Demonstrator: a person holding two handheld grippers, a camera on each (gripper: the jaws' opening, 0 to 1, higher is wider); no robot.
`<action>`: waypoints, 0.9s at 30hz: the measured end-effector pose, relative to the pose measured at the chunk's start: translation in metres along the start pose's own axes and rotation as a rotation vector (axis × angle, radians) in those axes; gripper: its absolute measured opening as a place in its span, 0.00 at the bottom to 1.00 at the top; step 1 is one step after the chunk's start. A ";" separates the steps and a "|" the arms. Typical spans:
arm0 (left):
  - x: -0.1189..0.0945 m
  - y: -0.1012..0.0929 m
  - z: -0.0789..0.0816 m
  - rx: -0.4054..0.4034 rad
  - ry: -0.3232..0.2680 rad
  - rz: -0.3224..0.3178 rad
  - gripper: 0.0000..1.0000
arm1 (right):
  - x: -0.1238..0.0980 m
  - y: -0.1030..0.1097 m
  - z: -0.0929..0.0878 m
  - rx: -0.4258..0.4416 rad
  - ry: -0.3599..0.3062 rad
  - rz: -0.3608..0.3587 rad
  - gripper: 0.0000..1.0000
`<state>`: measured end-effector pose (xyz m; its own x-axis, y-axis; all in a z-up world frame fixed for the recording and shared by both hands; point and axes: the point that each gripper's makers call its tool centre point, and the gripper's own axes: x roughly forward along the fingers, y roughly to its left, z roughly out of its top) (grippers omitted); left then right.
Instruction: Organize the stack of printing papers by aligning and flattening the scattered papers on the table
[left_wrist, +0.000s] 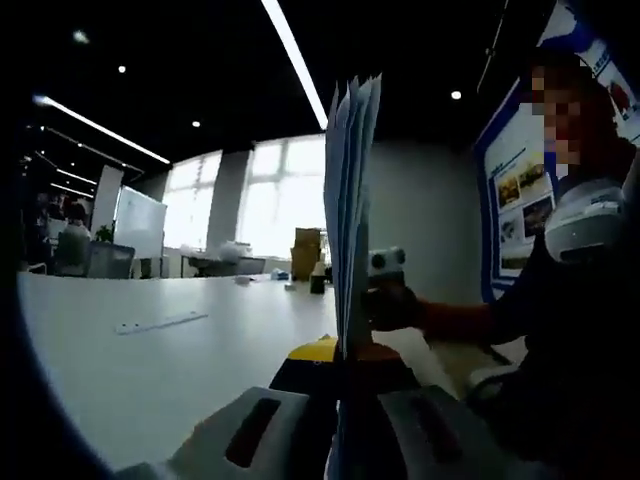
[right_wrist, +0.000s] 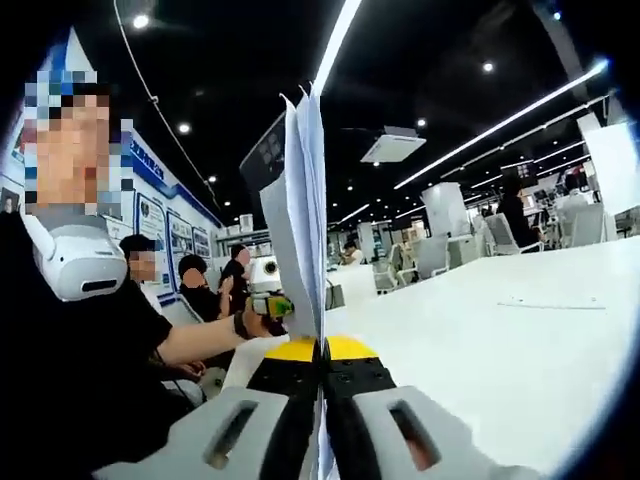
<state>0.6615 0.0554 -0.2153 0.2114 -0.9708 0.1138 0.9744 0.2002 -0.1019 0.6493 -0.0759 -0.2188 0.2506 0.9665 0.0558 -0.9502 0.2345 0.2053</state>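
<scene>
A stack of white printing papers stands on edge above the white table, seen edge-on with its top sheets fanned apart. My left gripper is shut on the stack's near edge, its yellow and black tips pressed to both sides. Beyond the sheets, the right gripper and the hand holding it show. In the right gripper view, the same papers rise between the jaws of my right gripper, which is shut on them. The left gripper shows past the papers, held by an outstretched arm.
A flat strip lies on the table to the left; it is also seen as a thin strip at the right. The person holding the grippers sits close by. Other people, chairs and desks stand farther back.
</scene>
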 end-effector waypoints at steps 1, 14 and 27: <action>0.000 0.001 0.000 -0.022 0.001 0.011 0.06 | 0.000 -0.001 0.000 0.033 0.002 -0.003 0.00; 0.008 0.012 0.009 -0.367 -0.004 0.111 0.06 | -0.002 -0.015 0.007 0.401 -0.015 -0.018 0.00; 0.017 0.023 -0.015 -0.596 0.032 0.194 0.06 | -0.007 -0.036 -0.014 0.622 0.066 -0.124 0.00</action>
<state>0.6866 0.0414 -0.2307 0.3692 -0.9293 0.0093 0.7064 0.2741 -0.6525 0.6785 -0.0899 -0.2406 0.3207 0.9452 -0.0614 -0.6248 0.2599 0.7362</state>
